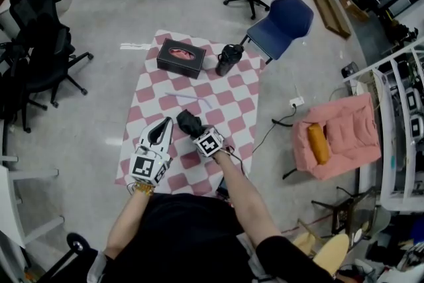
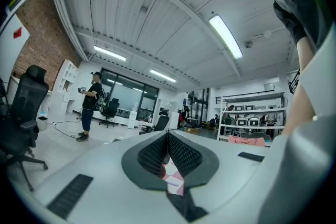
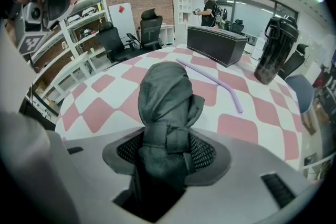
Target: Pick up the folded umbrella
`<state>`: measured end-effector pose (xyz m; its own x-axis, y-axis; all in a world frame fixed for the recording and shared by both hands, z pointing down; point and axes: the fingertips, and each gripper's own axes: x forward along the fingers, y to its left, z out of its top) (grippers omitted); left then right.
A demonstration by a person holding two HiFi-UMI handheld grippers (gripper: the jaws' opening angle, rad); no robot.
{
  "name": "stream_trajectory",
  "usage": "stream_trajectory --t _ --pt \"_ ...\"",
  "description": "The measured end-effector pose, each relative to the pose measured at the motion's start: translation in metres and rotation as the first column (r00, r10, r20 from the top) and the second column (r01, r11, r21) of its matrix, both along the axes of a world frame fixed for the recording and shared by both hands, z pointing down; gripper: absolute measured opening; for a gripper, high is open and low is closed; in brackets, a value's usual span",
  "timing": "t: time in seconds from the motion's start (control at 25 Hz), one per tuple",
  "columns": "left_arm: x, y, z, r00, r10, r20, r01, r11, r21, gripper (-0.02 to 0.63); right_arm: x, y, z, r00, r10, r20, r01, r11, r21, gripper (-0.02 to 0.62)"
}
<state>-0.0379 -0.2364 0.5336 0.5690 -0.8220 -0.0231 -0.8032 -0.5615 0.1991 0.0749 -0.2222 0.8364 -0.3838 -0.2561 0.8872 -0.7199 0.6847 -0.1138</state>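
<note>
The folded umbrella (image 1: 188, 121) is a dark grey bundle with a wrap strap round it. My right gripper (image 1: 194, 130) is shut on it over the near part of the pink-and-white checked table (image 1: 232, 109), pointing steeply down. In the right gripper view the umbrella (image 3: 165, 97) fills the space between the jaws of that gripper (image 3: 165, 152), both mesh pads pressing its sides. Whether its far end touches the cloth I cannot tell. My left gripper (image 1: 165, 123) hovers just left of it, held level and shut with nothing in it; the fingertips of this gripper (image 2: 168, 135) meet.
A black tissue box (image 1: 181, 57) and a black bottle (image 1: 228, 59) stand at the table's far edge, a lilac straw (image 1: 190, 99) lies mid-table. A blue chair (image 1: 281, 23) is beyond, a pink armchair (image 1: 338, 136) at right, black office chairs (image 1: 36, 50) at left.
</note>
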Motion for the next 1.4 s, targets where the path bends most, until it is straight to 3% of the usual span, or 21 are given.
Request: stream_trajectory --t 0.4,0.76,1.4 --pt "-0.003 0.001 0.000 1.000 -0.001 -0.005 0.001 1.000 -0.001 0.015 0.004 0.000 -0.001 0.999 0.024 -0.037 -0.023 1.000 0.009 0.221" --pt "-0.003 0.001 -0.003 1.000 0.004 -0.007 -0.004 1.000 0.001 0.015 -0.003 0.005 -0.006 0.999 0.035 0.006 -0.035 0.999 -0.006 0.219" --pt "0.001 0.006 -0.001 1.000 0.017 -0.004 -0.017 1.000 -0.009 0.014 0.002 -0.001 -0.024 0.998 0.058 0.034 -0.060 0.997 0.047 0.219"
